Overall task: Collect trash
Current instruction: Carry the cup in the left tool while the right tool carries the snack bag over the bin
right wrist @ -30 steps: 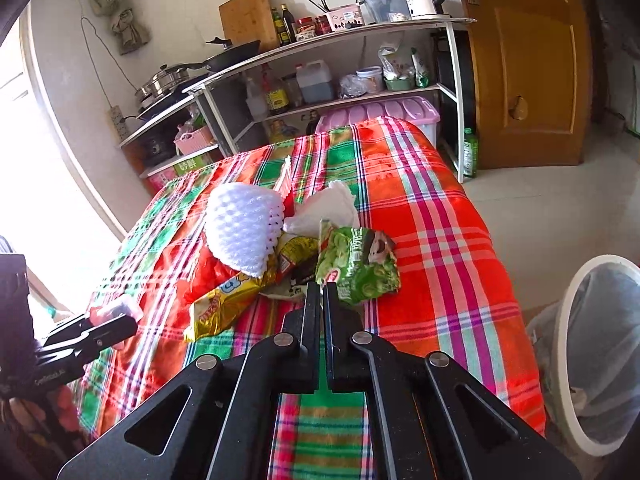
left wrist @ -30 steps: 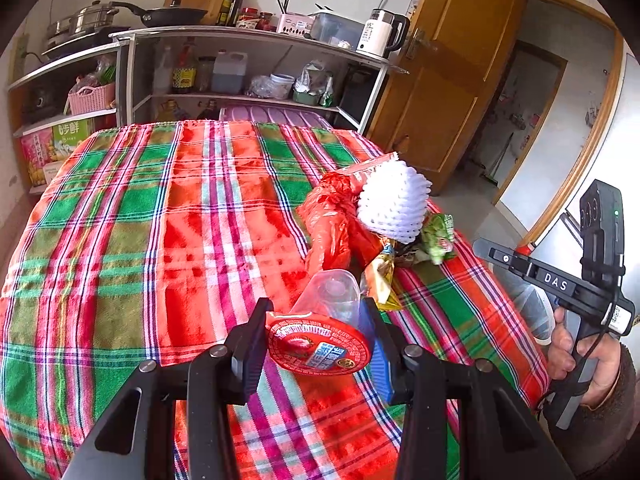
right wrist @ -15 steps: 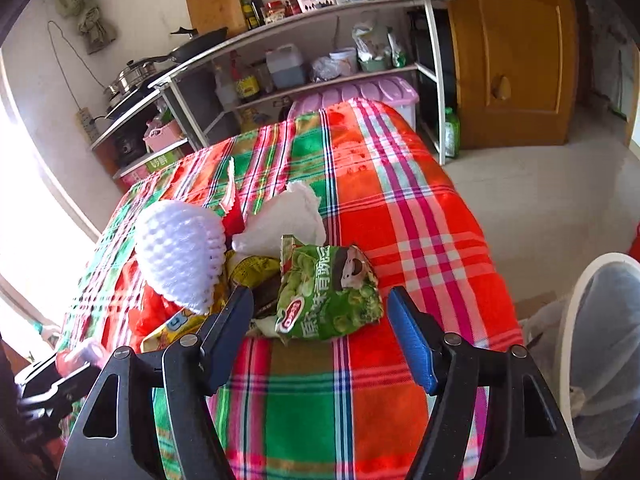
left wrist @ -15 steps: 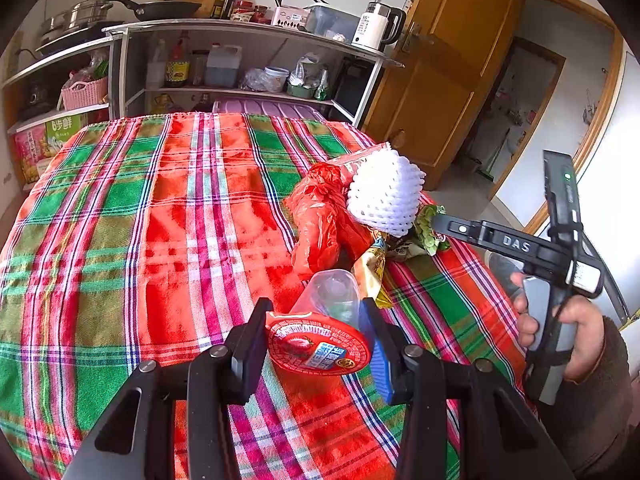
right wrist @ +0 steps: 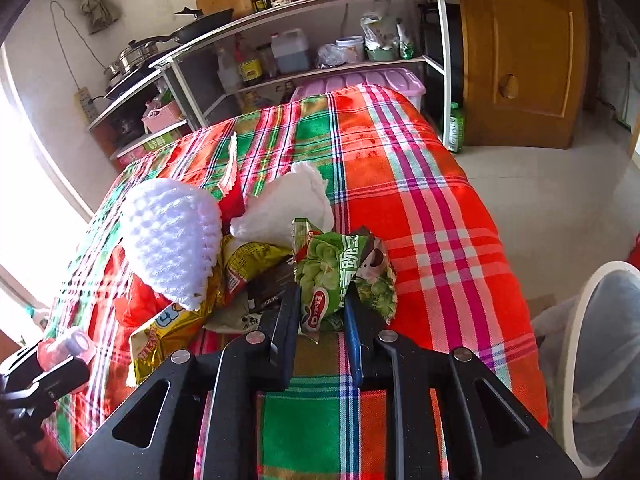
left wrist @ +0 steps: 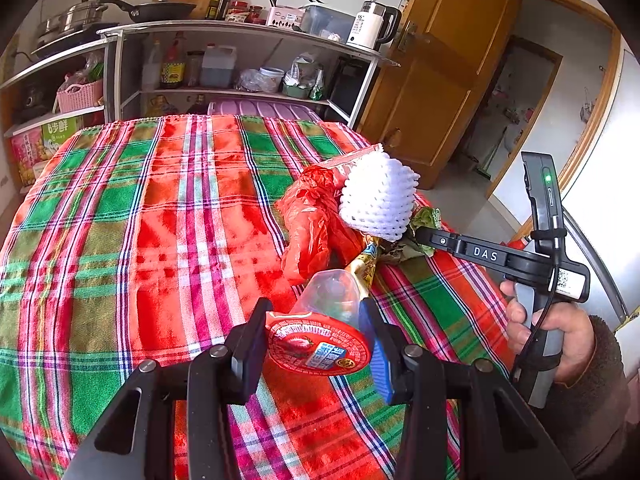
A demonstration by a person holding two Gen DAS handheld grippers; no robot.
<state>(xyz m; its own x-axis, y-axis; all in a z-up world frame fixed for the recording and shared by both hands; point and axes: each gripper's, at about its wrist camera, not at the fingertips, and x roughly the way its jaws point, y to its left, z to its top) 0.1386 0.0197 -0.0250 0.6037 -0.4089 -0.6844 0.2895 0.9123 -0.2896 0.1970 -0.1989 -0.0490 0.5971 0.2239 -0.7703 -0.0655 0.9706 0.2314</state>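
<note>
Now that its jaws have just been closing after a wide spread, the right gripper (right wrist: 322, 312) pinches the near end of the green snack bag (right wrist: 344, 276), which half a second ago lay loose between open fingers; I judge the grasp made and the lift due next. The bag still rests on the plaid-covered bench (right wrist: 420, 216), at the right edge of the trash heap: a black wrapper (right wrist: 268, 292) and a yellow wrapper (right wrist: 248, 260) just beside it, a white tissue (right wrist: 288, 208) behind, the white foam fruit net (right wrist: 172, 240) further left. The left gripper (left wrist: 316, 344) is clamped on a clear plastic cup (left wrist: 332, 296) with a red foil lid (left wrist: 316, 346), unchanged over the last second (a load waiting for disposal). To the right the cloth is bare up to the bench edge, and the white-rimmed bin (right wrist: 576, 360) stands just beyond and below it, so the way over looks open; the neighbouring wrappers could snag.
</note>
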